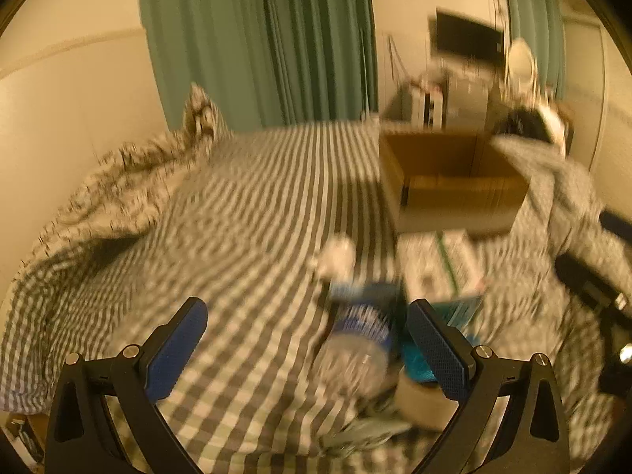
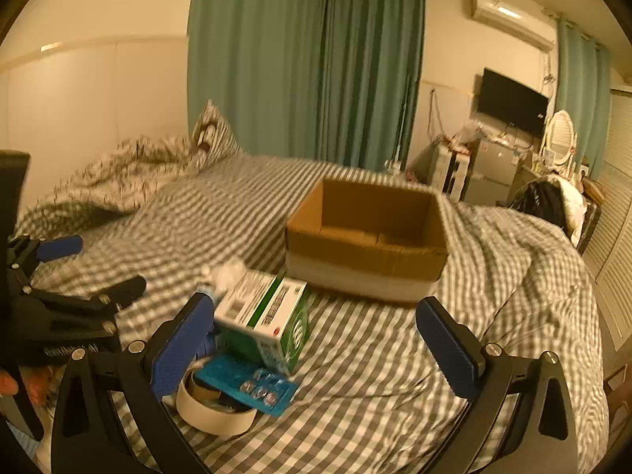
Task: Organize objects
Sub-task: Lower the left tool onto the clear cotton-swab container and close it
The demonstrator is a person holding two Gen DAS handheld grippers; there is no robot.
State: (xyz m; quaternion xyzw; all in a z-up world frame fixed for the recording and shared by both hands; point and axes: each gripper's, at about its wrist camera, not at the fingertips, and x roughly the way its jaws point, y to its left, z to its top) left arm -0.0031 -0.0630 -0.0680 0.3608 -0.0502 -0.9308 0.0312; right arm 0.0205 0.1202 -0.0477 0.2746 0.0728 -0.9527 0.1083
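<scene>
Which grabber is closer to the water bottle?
Left. The left gripper is open with the water bottle lying between its fingers. The right gripper, also open, sits farther right, with the green-and-white box between it and the bottle.

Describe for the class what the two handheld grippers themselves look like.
The left gripper and the right gripper match: black plastic curved arms, silver screw heads at the joints, and flat blue textured pads on each finger. White lettering on the left one's body is unreadable. No cables or sleeves show.

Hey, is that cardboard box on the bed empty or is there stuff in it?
Empty: the cardboard box shows only bare brown walls and floor.
</scene>
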